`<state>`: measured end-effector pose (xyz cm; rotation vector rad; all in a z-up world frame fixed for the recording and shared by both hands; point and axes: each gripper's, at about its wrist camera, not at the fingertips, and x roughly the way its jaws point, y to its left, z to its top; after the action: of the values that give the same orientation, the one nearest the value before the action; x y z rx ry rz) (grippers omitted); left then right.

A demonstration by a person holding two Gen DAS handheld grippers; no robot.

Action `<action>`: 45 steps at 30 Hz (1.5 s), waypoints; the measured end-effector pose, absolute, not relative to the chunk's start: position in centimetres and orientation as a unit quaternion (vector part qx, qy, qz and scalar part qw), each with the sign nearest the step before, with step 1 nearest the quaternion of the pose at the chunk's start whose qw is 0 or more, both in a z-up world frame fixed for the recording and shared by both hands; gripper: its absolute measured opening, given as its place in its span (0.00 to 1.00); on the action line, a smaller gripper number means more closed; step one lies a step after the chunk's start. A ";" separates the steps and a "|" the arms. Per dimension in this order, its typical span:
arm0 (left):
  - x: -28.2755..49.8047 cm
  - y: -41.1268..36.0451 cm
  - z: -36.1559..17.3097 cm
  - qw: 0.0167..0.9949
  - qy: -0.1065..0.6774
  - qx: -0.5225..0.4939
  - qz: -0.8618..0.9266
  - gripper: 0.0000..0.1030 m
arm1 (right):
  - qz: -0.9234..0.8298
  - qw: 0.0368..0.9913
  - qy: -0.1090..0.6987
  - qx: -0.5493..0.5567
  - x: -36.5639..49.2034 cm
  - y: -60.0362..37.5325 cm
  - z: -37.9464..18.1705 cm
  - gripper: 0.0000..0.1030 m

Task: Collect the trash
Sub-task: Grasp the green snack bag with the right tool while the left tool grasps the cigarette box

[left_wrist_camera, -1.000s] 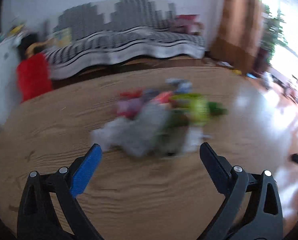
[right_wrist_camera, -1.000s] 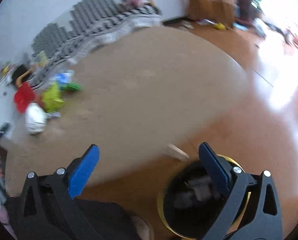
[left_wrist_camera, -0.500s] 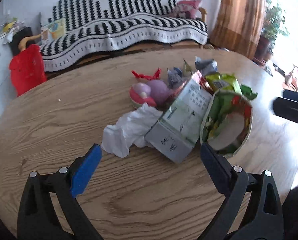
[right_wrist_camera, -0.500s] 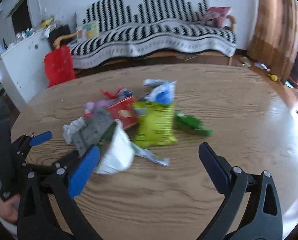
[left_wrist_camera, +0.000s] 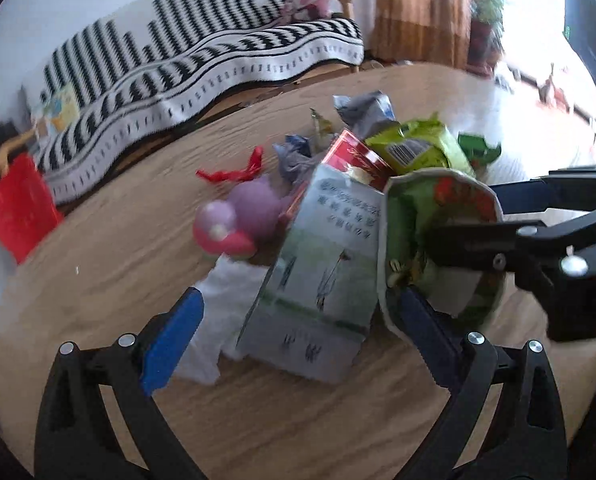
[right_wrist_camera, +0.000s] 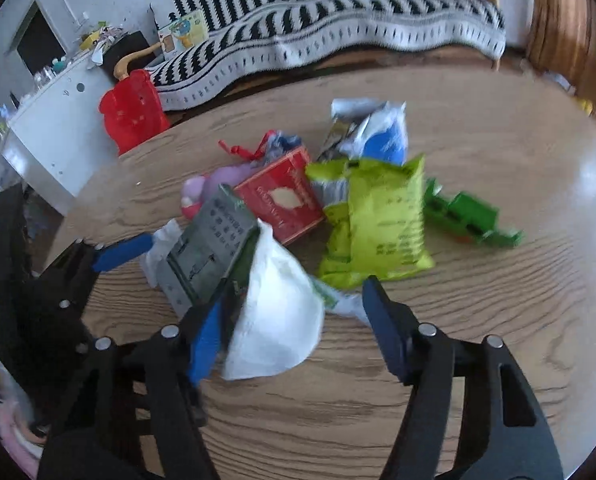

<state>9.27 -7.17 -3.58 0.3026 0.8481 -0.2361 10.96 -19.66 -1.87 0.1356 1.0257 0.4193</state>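
Observation:
A trash pile lies on the round wooden table (right_wrist_camera: 498, 320). My left gripper (left_wrist_camera: 298, 332) is open, low over the table, with a grey carton (left_wrist_camera: 318, 280) and a white tissue (left_wrist_camera: 217, 292) between its fingers, untouched. A paper bowl (right_wrist_camera: 277, 320), white outside and green inside (left_wrist_camera: 410, 216), lies on its side against the carton. My right gripper (right_wrist_camera: 295, 336) straddles the bowl's wall and its jaws are closing; the right pad stands clear of the bowl. In the left wrist view the right gripper (left_wrist_camera: 462, 216) comes in from the right, one finger inside the bowl.
Behind the bowl lie a red box (right_wrist_camera: 281, 200), a lime-green snack bag (right_wrist_camera: 382, 220), a green wrapper (right_wrist_camera: 470, 216), a blue-white bag (right_wrist_camera: 378, 132) and a purple-pink toy (left_wrist_camera: 241, 216). A striped sofa (right_wrist_camera: 338, 20), a red bag (right_wrist_camera: 133, 108) and a white cabinet (right_wrist_camera: 57, 132) stand beyond the table.
My right gripper swung from above a bin on the floor to the pile and narrowed its jaws around the bowl. My left gripper sank and rolled, closing in on the carton.

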 end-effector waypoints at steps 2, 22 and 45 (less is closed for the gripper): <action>9.3 -7.5 -3.7 0.891 0.407 0.160 -0.119 0.93 | 0.221 0.843 0.485 0.070 10.7 -19.6 -1.9 0.43; 6.2 -6.5 -0.3 0.901 0.373 0.063 -0.212 0.94 | 0.172 0.879 0.435 0.097 9.5 -26.1 0.2 0.07; 8.3 -3.2 -0.3 0.921 0.369 0.016 -0.128 0.58 | 0.165 0.882 0.420 0.136 9.0 -28.3 1.1 0.07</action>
<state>8.29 -3.18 -0.32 0.0322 0.7579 -0.2622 8.96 -28.25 1.06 0.2836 0.8753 0.3430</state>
